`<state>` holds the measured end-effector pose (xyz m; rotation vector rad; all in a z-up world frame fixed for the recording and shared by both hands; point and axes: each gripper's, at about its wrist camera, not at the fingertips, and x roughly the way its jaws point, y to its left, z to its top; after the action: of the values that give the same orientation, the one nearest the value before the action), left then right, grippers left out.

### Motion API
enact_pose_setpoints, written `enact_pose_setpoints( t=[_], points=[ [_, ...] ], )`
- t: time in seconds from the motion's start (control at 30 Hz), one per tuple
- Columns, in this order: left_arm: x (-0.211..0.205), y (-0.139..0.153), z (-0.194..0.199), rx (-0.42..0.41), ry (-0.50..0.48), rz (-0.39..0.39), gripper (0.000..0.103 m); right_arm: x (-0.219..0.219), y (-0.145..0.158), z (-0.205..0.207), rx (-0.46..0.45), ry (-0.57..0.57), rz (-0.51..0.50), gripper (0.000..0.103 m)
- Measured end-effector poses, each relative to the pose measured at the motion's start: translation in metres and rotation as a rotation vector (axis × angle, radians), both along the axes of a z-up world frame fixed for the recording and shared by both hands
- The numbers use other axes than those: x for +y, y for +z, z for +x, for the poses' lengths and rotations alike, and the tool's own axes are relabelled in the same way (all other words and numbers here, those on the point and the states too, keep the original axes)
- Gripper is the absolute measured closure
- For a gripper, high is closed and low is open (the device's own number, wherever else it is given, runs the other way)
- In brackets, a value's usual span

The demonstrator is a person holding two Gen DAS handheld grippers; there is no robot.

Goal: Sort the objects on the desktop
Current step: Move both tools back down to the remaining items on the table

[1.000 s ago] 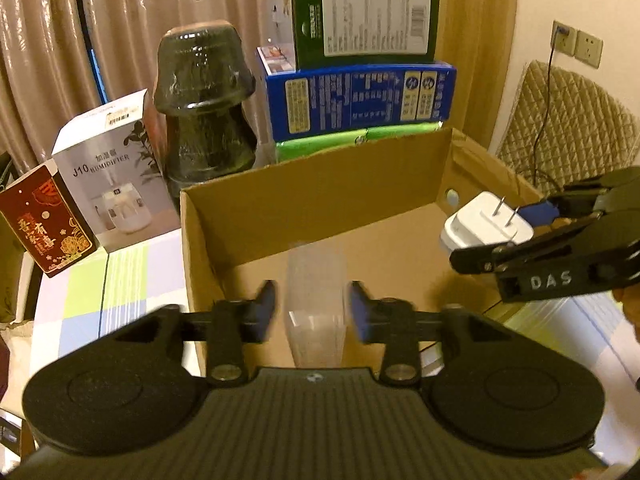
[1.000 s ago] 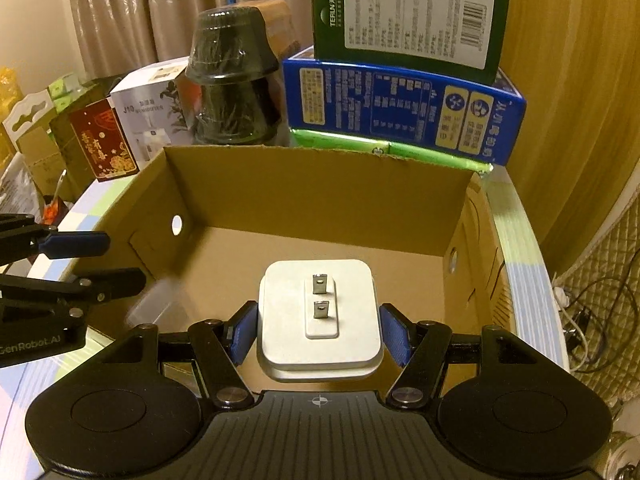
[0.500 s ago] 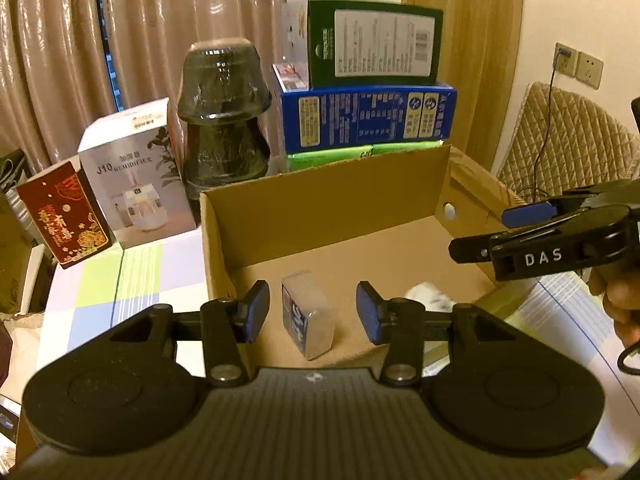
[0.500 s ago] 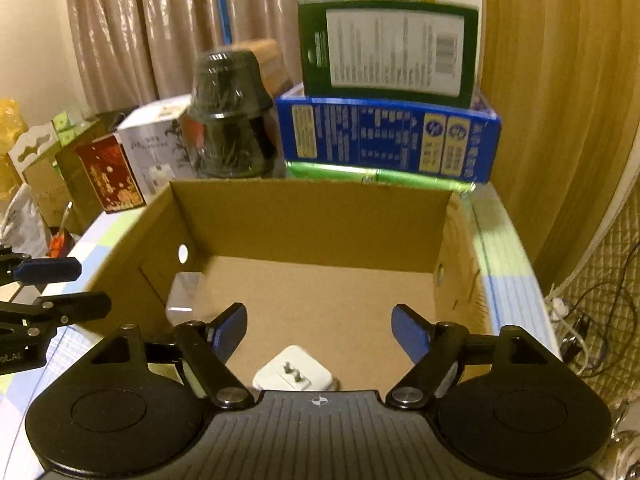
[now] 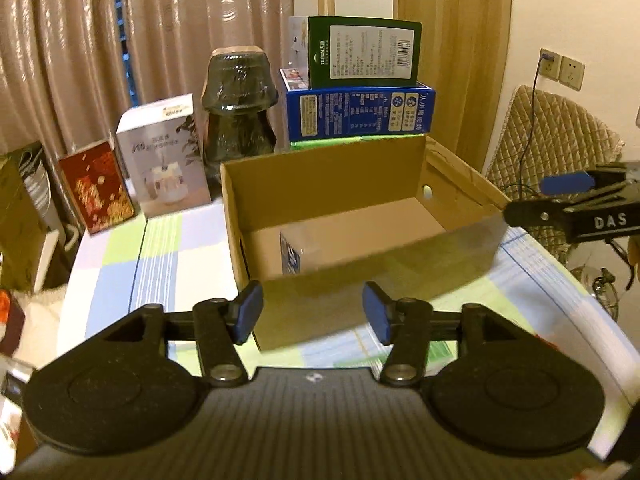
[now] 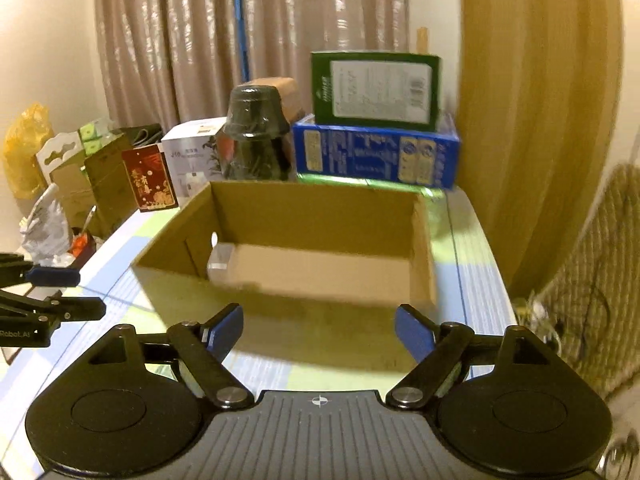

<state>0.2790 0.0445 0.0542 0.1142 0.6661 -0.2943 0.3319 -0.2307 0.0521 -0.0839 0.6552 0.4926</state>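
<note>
Both tongs are hanging over the desk [image 5: 120, 264] just short of the cardboard box [image 5: 320, 184], their jaws opening with nothing between them: the left tongs [image 5: 312, 312] and the right tongs [image 6: 319, 330]. A small clear case [image 5: 294, 254] is lying inside the box, in its near left corner.

The surface [image 5: 160, 240] wears a checked cloth of pale blue, green and white squares. An open cardboard box [image 5: 332, 184] stands on it near the middle. Behind the box, along the far edge, stand a red printed box [image 5: 96, 186], a white humidifier carton [image 5: 164, 160] and a dark wrapped jar [image 5: 238, 108]. A green pack [image 6: 360, 180] lies under the stacked blue box [image 5: 360, 110].
</note>
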Motion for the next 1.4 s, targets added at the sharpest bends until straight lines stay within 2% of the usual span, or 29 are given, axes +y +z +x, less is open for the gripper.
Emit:
enact_pose_setpoints(
  t=[0.1, 0.23, 0.33, 0.53, 0.63, 0.77, 0.9, 1.0, 1.1, 1.3, 1.4],
  points=[
    [0.002, -0.003, -0.024, 0.026, 0.010, -0.016, 0.047, -0.012, -0.010, -0.032, 0.021, 0.006, -0.008, 0.021],
    [0.003, -0.007, -0.057, 0.033, 0.007, 0.001, 0.043, -0.025, -0.028, -0.074, 0.058, 0.021, -0.019, 0.021],
    [0.003, -0.010, -0.078, 0.033, -0.007, 0.035, 0.041, -0.034, -0.042, -0.101, 0.103, 0.019, -0.007, 0.021],
    [0.004, -0.019, -0.110, 0.033, -0.105, 0.130, 0.028, -0.037, -0.059, -0.134, 0.142, 0.089, -0.050, 0.021],
    [0.000, -0.022, -0.122, 0.012, -0.210, 0.203, 0.019, -0.032, -0.062, -0.138, 0.136, 0.170, -0.108, 0.021],
    [-0.014, -0.034, -0.136, -0.027, -0.423, 0.337, 0.012, -0.027, -0.068, -0.140, 0.113, 0.272, -0.197, 0.019],
    [-0.031, -0.058, -0.145, -0.050, -0.658, 0.502, 0.010, -0.018, -0.076, -0.134, 0.073, 0.377, -0.300, 0.019],
    [-0.040, -0.079, -0.144, -0.035, -0.787, 0.604, 0.010, -0.014, -0.083, -0.128, 0.065, 0.431, -0.349, 0.019],
    [-0.046, -0.099, -0.138, 0.014, -0.910, 0.679, 0.012, -0.009, -0.088, -0.124, 0.056, 0.490, -0.388, 0.019],
    [-0.054, -0.124, -0.128, -0.003, -1.045, 0.768, 0.015, 0.006, -0.099, -0.120, 0.051, 0.560, -0.431, 0.019],
    [-0.057, -0.133, -0.122, 0.007, -1.079, 0.776, 0.024, 0.014, -0.104, -0.119, 0.044, 0.582, -0.452, 0.019]
  ],
)
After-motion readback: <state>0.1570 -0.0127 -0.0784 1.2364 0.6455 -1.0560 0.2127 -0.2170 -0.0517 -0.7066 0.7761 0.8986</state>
